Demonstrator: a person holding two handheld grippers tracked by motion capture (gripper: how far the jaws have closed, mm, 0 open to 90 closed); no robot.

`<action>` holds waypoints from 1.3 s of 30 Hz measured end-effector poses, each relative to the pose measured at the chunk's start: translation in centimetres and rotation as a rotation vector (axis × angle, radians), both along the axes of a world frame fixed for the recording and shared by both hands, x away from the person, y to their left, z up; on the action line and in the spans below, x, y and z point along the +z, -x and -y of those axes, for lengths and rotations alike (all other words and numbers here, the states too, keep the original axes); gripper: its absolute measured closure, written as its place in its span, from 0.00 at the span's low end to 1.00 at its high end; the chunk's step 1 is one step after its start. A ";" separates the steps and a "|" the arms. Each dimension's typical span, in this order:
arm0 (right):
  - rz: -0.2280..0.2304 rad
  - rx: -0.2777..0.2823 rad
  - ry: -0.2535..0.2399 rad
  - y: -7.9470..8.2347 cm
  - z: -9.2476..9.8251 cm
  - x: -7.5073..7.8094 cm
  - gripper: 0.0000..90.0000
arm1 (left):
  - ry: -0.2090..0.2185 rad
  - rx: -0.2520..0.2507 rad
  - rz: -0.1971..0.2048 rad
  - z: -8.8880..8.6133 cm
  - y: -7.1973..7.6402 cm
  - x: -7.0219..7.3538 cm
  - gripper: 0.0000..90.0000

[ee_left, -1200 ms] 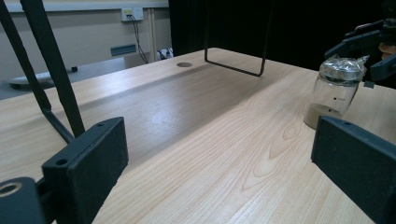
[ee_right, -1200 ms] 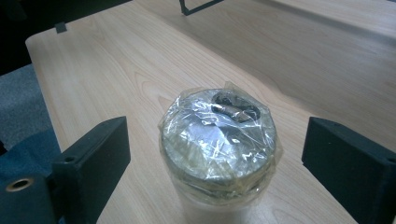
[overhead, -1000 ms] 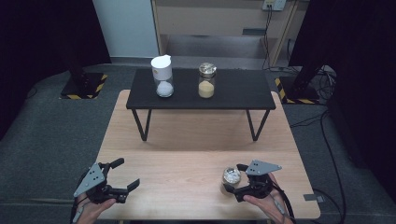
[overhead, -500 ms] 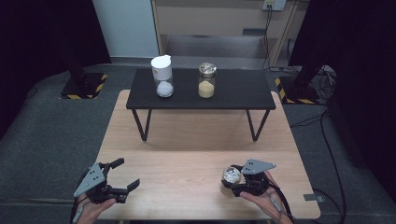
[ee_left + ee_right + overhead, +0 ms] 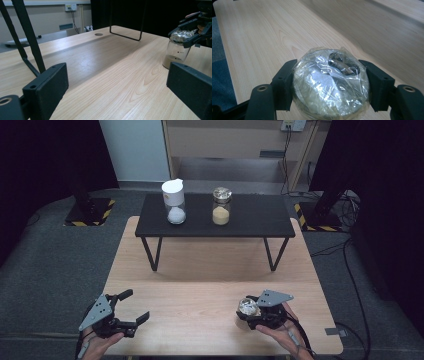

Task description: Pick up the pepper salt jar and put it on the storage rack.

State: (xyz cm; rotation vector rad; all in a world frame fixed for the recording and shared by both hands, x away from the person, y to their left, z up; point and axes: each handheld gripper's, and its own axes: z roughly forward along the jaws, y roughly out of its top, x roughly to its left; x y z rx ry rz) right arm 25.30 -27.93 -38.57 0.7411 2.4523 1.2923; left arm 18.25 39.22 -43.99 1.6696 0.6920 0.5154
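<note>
A: On the wooden table (image 5: 200,270), what has changed?
B: The right gripper (image 5: 250,312) has just closed its jaws around the wrapped jar (image 5: 330,82) at the near right edge. Ready to lift. The left gripper (image 5: 131,307) sits released.

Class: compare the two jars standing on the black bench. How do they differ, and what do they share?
The left jar has a tall white cap; the right jar has a crinkled shiny cover. The left jar holds something white, the right jar something yellowish. Both are clear, upright, partly filled, and stand apart on the black bench.
</note>
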 end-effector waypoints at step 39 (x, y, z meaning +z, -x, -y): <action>0.000 -0.001 -0.005 -2.8 1.1 8.9 0.39 | 0.004 -0.003 -0.001 0.0 -0.1 -0.1 0.03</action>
